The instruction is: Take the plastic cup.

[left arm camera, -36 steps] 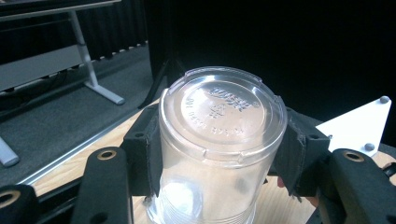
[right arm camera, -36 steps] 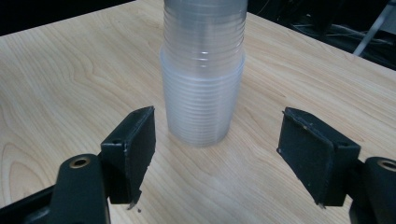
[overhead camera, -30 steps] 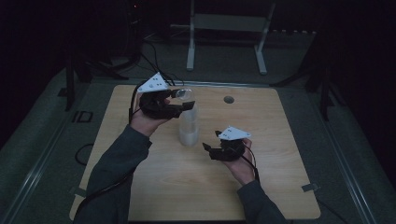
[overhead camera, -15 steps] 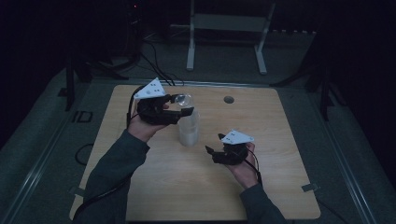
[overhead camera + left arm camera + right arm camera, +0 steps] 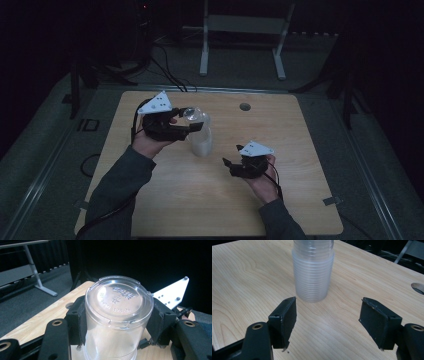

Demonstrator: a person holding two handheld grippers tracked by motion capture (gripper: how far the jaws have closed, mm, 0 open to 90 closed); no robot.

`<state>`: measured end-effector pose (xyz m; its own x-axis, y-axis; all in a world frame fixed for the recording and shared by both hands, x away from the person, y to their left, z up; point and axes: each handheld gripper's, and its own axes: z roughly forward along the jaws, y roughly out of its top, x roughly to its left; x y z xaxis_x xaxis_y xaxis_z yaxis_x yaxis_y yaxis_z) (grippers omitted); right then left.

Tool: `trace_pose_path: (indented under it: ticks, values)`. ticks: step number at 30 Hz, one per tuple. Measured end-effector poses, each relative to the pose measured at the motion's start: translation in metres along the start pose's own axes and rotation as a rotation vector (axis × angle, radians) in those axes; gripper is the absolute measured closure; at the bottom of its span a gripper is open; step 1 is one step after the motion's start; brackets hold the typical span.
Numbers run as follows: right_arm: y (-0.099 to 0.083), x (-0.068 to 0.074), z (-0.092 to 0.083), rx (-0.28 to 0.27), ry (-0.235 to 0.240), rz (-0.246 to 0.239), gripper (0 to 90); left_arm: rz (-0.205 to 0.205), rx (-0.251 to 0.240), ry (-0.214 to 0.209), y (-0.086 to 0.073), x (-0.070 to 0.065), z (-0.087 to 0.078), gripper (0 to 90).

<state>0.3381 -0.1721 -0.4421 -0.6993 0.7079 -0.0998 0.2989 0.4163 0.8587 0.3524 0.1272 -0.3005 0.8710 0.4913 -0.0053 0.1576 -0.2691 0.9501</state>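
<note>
Now my left tongs [image 5: 186, 120] pinch the top cup [image 5: 118, 315] across its wall just under its upturned base, above the stack [image 5: 202, 142] that stands mid-counter. My right tongs [image 5: 231, 167] hang spread and empty, near the stack's foot and apart from it. I judge these clear plastic cups light, thin and springy: squeeze hard and the wall buckles, squeeze soft and the slick side slips, so the ribbed band near the rim or the stiffer base end is the place to grip. Nested cups tend to cling, so the right tongs may need to steady the stack low down. The counter [image 5: 300, 200] is pale smooth wood with a round hole [image 5: 244, 106] at the far side; the room is dark, with a desk frame [image 5: 242, 40] on grey floor.
</note>
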Motion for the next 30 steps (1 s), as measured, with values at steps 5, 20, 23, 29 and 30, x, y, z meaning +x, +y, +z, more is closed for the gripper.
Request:
trace_pose_path:
  ticks: [5,20,23,29,30]
  values:
    - [-0.002,-0.001,-0.001,0.006,-0.002,-0.001,29.4,-0.001,0.005,-0.003,-0.005,0.0,-0.001,41.1]
    - [-0.006,-0.003,-0.002,0.016,-0.007,0.002,29.2,-0.003,0.017,-0.011,-0.02,-0.002,-0.004,41.1]
    - [-0.008,-0.003,-0.002,0.021,-0.007,0.003,29.1,-0.005,0.015,-0.013,-0.024,-0.002,-0.006,41.1]
    - [-0.009,-0.003,-0.002,0.025,-0.007,0.003,28.9,-0.013,0.01,-0.023,-0.03,-0.003,-0.007,41.1]
    - [-0.009,-0.003,-0.002,0.024,-0.008,0.004,28.8,-0.012,0.009,-0.028,-0.033,-0.004,-0.007,41.1]
